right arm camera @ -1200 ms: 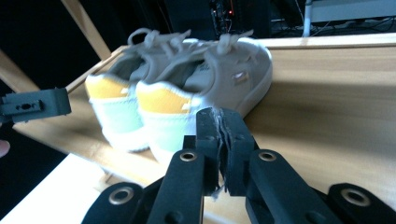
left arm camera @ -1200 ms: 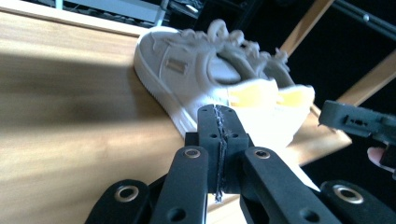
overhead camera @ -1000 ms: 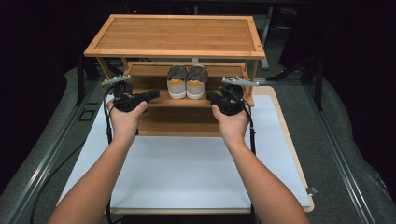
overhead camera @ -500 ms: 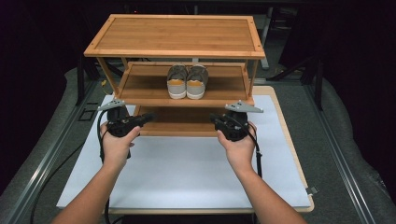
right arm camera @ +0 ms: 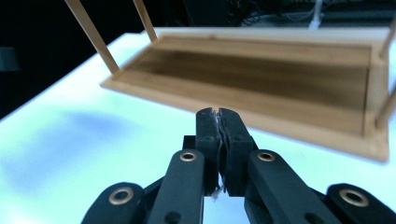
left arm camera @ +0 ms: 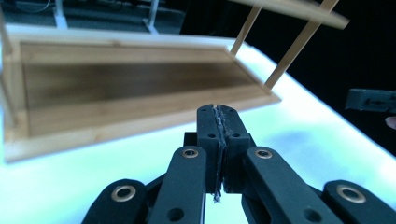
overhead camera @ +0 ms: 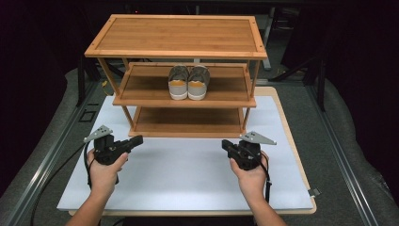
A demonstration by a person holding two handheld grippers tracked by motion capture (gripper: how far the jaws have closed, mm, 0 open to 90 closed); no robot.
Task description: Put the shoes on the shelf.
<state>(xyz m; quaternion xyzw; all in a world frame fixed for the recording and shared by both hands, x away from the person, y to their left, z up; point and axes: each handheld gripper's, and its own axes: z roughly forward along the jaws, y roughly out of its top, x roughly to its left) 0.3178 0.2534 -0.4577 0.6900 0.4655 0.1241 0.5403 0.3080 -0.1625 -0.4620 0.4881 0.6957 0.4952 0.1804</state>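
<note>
Left gripper (overhead camera: 137, 141): jaws pressed together, nothing between them; in its own view (left arm camera: 218, 110) the pads meet along a single seam. It sits low over the white mat (overhead camera: 188, 174), just off the rack's front left corner, nose pointing inward toward the other gripper.

Right gripper (overhead camera: 227, 144): likewise clenched on nothing; own view (right arm camera: 217, 112) shows the pads flush. It is near the rack's front right corner, nose pointing left. Both are clear of the wood, touching nothing.

Rack (overhead camera: 188, 101): three-tier bamboo, standing on the far half of the mat, squarely between and beyond the two grippers. Bottom shelf (left arm camera: 130, 88) lies bare just ahead of each gripper, with a raised lip round its edge. Slim slanted legs (right arm camera: 91, 35) rise at the corners.

Shoes (overhead camera: 188, 82): a pair, grey with tan heels, side by side at the middle of the middle shelf, heels facing the person.

Handling, as judgement:
- Rack looks stiff and fairly light, but wide; one grip would let it swing. Two grips wanted, one per end.
- Best holds: the corner legs or the shelf's raised lip. Both thin enough for the jaws, which must open first.
- Finished bamboo is likely smooth; pads may slide on a slanted leg.
- Shoes are loose, soft cargo; any tilt could slide them off. Keep the rack level.
</note>
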